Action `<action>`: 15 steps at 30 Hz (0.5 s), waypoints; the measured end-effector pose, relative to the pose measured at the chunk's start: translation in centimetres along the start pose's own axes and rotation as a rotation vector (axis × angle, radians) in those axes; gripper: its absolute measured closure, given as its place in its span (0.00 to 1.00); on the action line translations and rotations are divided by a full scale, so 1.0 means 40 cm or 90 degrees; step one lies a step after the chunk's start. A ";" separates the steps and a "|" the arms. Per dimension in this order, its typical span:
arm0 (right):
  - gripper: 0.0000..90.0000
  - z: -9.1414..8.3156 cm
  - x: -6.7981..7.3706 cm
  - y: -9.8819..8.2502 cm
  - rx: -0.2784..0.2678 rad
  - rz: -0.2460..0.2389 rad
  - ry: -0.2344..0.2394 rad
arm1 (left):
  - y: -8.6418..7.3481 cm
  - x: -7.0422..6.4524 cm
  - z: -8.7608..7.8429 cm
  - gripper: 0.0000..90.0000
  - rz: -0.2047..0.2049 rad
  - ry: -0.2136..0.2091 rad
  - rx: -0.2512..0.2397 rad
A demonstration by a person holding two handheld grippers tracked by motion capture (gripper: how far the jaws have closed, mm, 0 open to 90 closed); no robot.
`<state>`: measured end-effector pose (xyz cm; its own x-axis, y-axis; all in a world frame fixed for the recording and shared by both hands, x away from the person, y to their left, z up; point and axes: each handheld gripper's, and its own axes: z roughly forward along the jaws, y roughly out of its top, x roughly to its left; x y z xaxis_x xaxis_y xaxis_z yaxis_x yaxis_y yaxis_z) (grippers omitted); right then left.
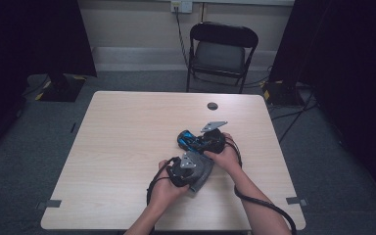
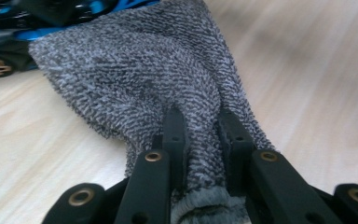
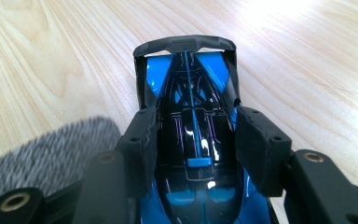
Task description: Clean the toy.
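A blue and black toy race car (image 3: 191,116) sits between the jaws of my right gripper (image 3: 195,140), whose pads press on its two sides; its rear wing points away from the camera. From above, the toy car (image 1: 188,138) lies on the light wooden table (image 1: 127,142) under my right gripper (image 1: 196,141). My left gripper (image 2: 200,130) is shut on a bunched fold of a grey fluffy cloth (image 2: 144,70). The cloth spreads toward the car. In the high view the cloth (image 1: 203,174) lies just near of the car, beneath my left gripper (image 1: 193,166).
A black round cap (image 1: 212,105) is set in the table near its far edge. A black folding chair (image 1: 220,51) stands behind the table. Cables (image 1: 264,205) trail from both grippers toward the near edge. Strips of grey tape (image 1: 49,203) mark the near corners.
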<state>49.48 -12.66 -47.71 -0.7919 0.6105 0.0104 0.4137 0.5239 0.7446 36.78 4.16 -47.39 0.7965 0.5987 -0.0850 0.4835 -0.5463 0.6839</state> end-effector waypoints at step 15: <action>0.56 -0.002 -0.003 -0.002 -0.001 0.003 0.005 | -0.032 0.035 -0.089 0.84 -0.027 0.013 -0.043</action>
<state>49.51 -12.83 -47.72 -0.7935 0.6082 0.0185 0.4162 0.5203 0.7457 36.00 7.79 -45.82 0.7683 0.6322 -0.1007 0.4903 -0.4801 0.7274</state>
